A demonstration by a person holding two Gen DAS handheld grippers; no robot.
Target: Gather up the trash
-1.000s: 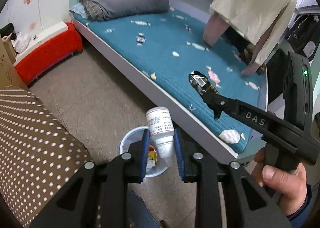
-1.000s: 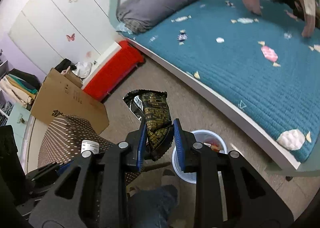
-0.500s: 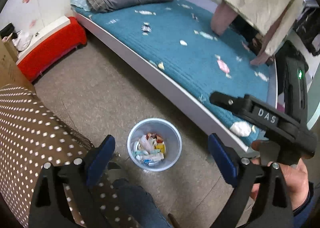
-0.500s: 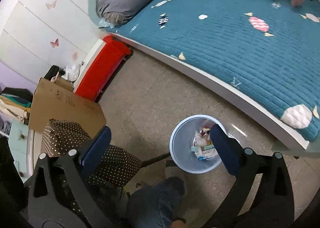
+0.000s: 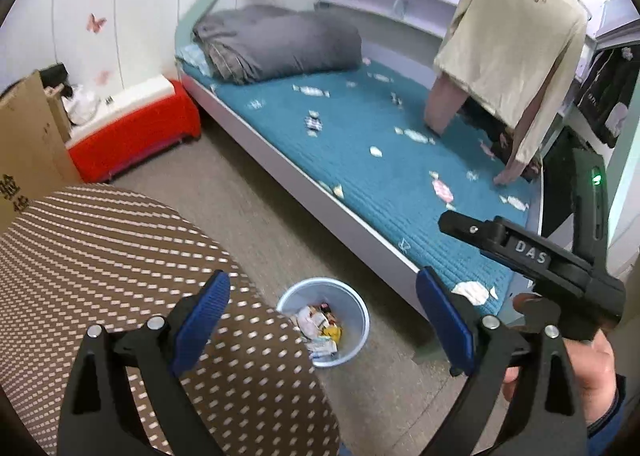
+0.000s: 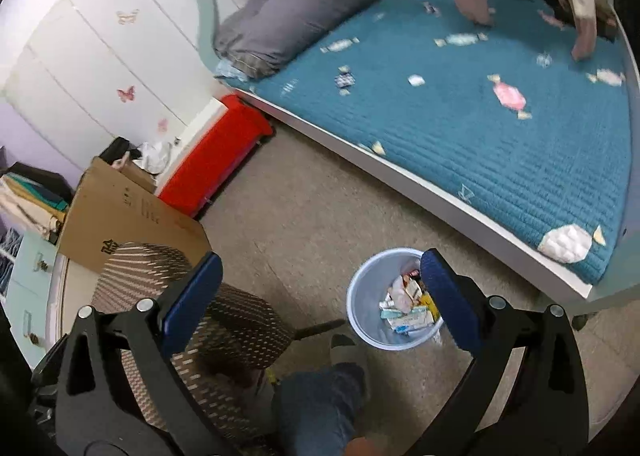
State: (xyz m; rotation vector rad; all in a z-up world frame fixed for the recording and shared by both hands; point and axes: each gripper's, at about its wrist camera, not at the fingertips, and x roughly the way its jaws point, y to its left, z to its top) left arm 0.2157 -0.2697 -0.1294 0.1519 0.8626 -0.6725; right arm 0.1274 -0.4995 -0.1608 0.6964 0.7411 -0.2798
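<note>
Left gripper (image 5: pixel 320 316): jaws wide apart, empty.
Right gripper (image 6: pixel 320 296): jaws wide apart, empty.
Wastebasket (image 6: pixel 362 320): on floor beside bed (image 6: pixel 520 160), below both, holding wrappers (image 6: pixel 408 308).
Nearer: right gripper, judging by view.

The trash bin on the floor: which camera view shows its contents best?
The right wrist view: the trash bin is seen from above, wrappers visible inside. In the left wrist view the trash bin appears smaller, partly hidden behind the dotted cushion.
</note>
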